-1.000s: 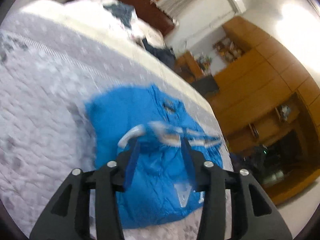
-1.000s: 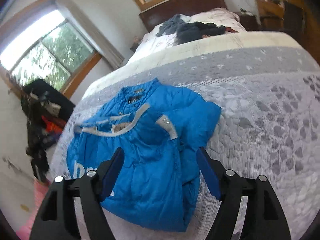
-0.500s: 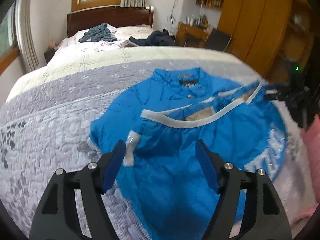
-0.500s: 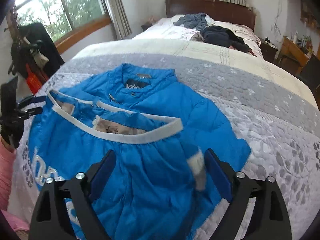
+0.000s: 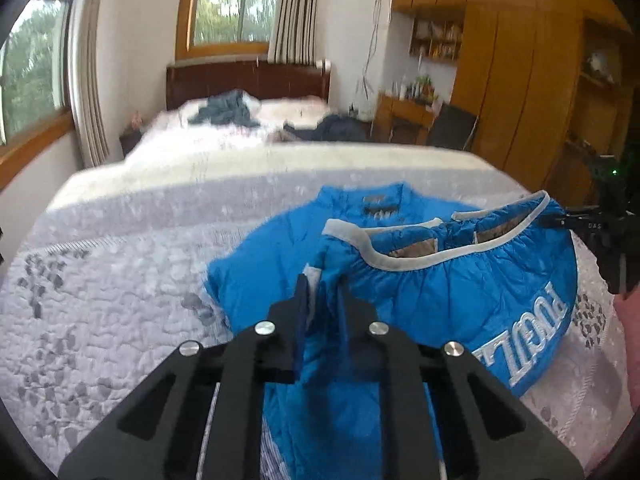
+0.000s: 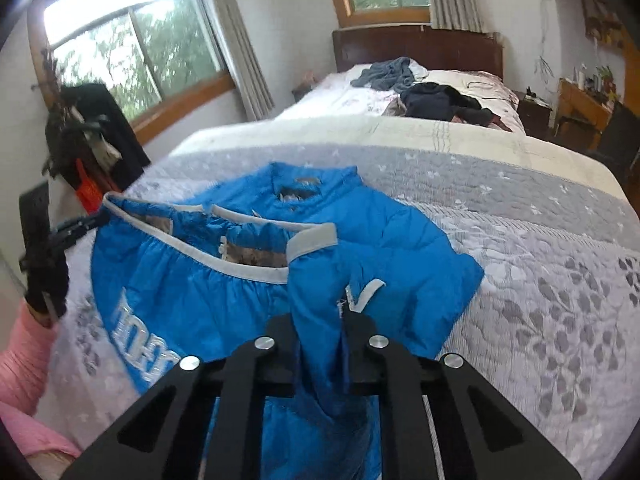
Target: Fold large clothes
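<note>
A bright blue padded jacket (image 5: 440,300) lies on the bed, collar toward the headboard, white lettering showing on its raised lower part. Its white-edged hem (image 5: 440,256) is lifted off the quilt and stretched between the two grippers. My left gripper (image 5: 322,292) is shut on blue fabric at the hem's left end. In the right wrist view it appears at the far left (image 6: 76,226). My right gripper (image 6: 320,318) is shut on the jacket (image 6: 200,292) at the hem's right end, beside a white cuff (image 6: 368,292). It appears from the left wrist as well (image 5: 568,220).
A grey flowered quilt (image 5: 120,280) covers the bed's near half. Dark clothes (image 6: 440,104) and a grey-blue heap (image 5: 224,110) lie near the headboard. A wooden wardrobe (image 5: 520,100) stands to the right, hanging dark garments (image 6: 88,128) to the left. A pink sleeve (image 6: 24,360) shows.
Both grippers were open above the flat jacket half a second ago. Now each has shut on an end of the hem, which is raised and pulled taut between them.
</note>
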Action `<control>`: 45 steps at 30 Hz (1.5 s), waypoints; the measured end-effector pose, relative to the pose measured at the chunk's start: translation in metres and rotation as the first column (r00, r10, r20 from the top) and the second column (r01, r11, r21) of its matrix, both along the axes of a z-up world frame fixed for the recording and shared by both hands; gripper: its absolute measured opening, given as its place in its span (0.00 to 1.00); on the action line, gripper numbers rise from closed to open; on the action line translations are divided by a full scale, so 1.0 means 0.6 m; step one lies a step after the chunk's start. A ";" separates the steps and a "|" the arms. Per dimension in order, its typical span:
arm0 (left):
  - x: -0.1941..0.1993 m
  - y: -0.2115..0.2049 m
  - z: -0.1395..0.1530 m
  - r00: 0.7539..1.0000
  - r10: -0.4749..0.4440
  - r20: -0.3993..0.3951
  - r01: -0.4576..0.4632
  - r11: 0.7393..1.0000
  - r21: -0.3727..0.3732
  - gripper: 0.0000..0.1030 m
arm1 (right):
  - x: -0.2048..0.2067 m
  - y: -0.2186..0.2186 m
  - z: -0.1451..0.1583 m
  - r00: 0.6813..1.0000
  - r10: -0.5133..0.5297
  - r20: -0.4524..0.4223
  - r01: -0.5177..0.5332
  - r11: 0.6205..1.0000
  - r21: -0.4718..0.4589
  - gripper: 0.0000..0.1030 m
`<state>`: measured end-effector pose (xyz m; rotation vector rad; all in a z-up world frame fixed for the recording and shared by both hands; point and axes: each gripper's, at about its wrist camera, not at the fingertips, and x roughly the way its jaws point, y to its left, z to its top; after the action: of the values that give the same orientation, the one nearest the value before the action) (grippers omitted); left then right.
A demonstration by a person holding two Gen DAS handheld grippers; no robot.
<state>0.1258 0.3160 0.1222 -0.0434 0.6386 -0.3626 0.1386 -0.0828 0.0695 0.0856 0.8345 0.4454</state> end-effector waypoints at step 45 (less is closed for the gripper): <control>0.162 0.032 -0.049 0.966 0.141 -0.218 -0.149 0.989 -0.019 0.37 | 0.109 -0.105 -0.092 0.944 -0.238 -0.227 0.258 0.964 0.064 0.51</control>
<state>0.2231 0.3350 0.0930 -0.1647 0.8399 -0.2286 0.2039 -0.1460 0.0145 0.3277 1.0039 0.2380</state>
